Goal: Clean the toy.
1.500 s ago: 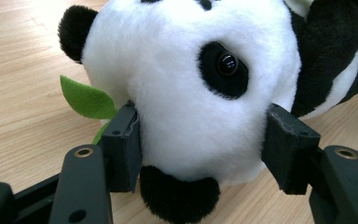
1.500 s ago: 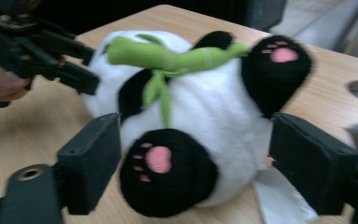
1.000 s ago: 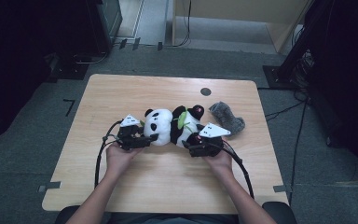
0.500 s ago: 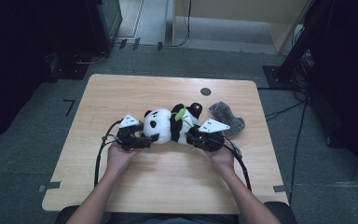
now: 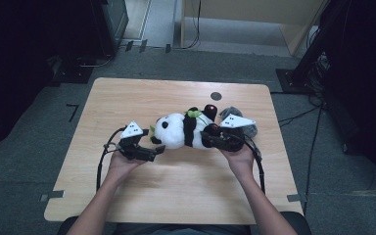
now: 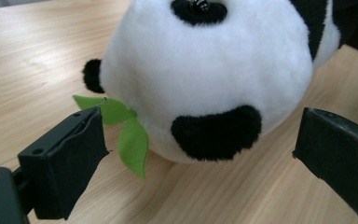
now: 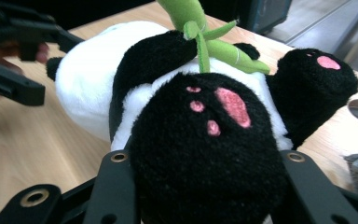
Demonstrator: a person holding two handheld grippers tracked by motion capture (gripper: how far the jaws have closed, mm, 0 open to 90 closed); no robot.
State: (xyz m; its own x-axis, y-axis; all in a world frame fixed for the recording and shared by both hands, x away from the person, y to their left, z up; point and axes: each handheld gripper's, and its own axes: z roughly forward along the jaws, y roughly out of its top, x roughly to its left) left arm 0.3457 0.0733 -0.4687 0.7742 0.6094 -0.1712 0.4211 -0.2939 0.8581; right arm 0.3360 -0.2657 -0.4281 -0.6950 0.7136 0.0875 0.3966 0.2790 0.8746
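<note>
Wooden table [image 5: 142, 98] underneath. Right gripper [image 5: 214, 139] clamped on panda [image 5: 178, 129] foot, jaws having just been closing. Left gripper [image 5: 152, 149] wide, just been opening, panda head between jaws, untouched. Grey cloth [image 5: 248, 129] just beyond right gripper.

The panda [image 6: 205, 74] is soft, fuzzy plush with matt felt-like green leaves [image 6: 131, 140] and pink cloth paw pads [image 7: 233, 106]. The bench [image 5: 176, 191] is smooth, pale wood-grain. Hand-held gripper pads [image 6: 70, 163] look matt black plastic.
</note>
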